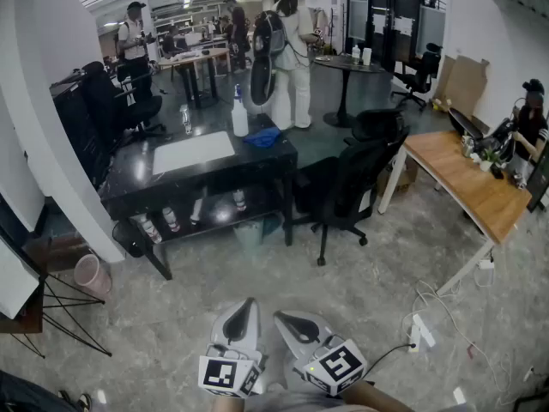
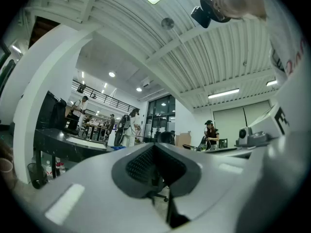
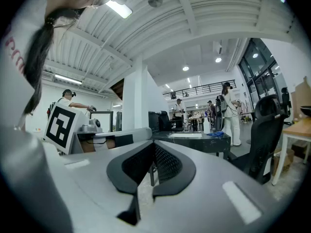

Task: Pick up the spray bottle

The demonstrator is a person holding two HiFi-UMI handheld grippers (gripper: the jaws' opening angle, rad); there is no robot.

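Both the left gripper [image 1: 247, 309] and right gripper [image 1: 287, 320] are held closed and empty. The spray bottle [image 1: 239, 117] on the far black table [image 1: 171, 187] must first be approached, then jaws opened.

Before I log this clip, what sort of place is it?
Probably an open-plan office or lab workspace: a black table carrying a spray bottle, a wheeled office chair and a long wooden desk.
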